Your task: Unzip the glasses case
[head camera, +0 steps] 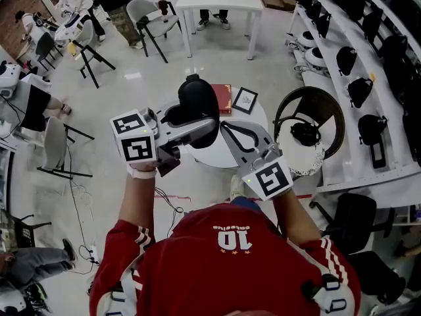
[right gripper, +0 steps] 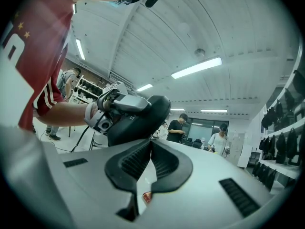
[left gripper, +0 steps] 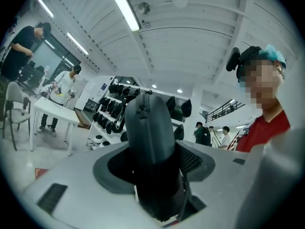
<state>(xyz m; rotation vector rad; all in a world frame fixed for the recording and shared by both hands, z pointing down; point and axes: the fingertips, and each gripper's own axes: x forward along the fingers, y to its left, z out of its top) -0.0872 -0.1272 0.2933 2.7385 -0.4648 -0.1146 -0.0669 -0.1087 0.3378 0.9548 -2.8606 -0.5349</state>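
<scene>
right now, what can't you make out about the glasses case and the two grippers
- How far the zip on the glasses case is undone: too small in the head view; the left gripper covers the lower half in its own view.
- Whether the right gripper pinches a zip pull: its jaws meet, nothing shows between them.
- Red flat thing: partly behind the case, head view.

In front of you a small round white table [head camera: 209, 157] stands on the pale, glossy floor [head camera: 131, 91]. At its far edge lies what looks like a red book [head camera: 222, 99]. Just right of that lies a small black-framed picture [head camera: 245, 100], turned slightly askew.
</scene>
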